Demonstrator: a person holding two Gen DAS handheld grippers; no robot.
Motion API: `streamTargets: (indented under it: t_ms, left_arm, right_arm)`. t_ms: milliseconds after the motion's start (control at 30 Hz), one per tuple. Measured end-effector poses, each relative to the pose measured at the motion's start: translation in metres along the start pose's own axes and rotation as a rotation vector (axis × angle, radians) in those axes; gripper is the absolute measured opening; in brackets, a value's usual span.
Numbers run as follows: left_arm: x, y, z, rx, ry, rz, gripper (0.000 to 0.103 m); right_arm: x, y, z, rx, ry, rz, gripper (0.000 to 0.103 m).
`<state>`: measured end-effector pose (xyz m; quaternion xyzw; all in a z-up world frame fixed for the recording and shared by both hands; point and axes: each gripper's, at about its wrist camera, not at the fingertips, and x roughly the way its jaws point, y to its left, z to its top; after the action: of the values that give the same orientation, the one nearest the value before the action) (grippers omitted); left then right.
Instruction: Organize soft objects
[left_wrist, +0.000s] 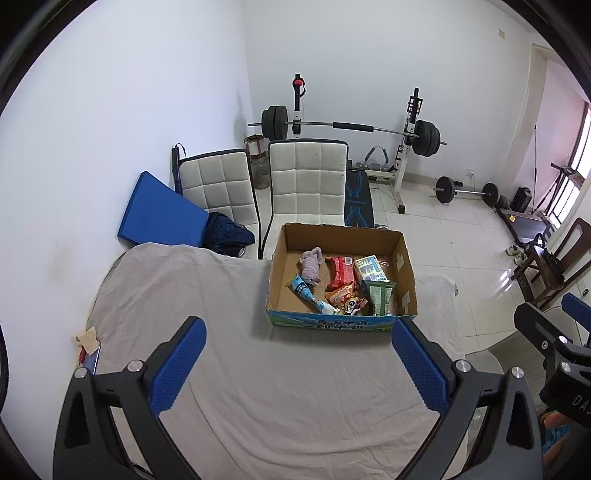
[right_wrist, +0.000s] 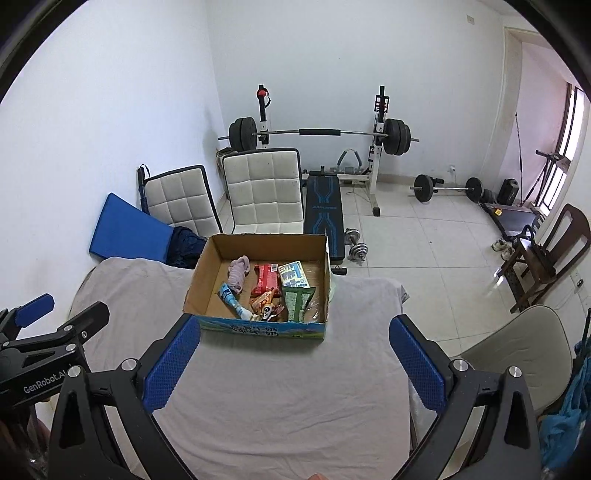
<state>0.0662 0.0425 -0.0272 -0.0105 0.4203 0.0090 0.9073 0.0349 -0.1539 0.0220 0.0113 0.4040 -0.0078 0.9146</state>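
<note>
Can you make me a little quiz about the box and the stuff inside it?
1. True or false: both tools, left tool and right tool, are holding something.
2. Where is the red snack packet? A) on the cloth B) inside the cardboard box C) on a chair
3. Fill in: the crumpled item near the box's back wall is coloured ____.

Key: 1 false, both are open and empty. 2 B. 3 lilac.

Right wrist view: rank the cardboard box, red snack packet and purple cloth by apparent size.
1. cardboard box
2. red snack packet
3. purple cloth, close to the packet in size, so the last two are uncertain.
</note>
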Motion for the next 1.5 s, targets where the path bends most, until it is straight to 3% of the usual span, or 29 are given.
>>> streamTargets:
  t_ms: [1500]
  left_arm:
    - [0.006,-0.005,-0.005,0.008,0.009,-0.008,0.103]
  right_arm:
    - [0.021,-0.017,0.006,-0.016,0.003,-0.01,0.103]
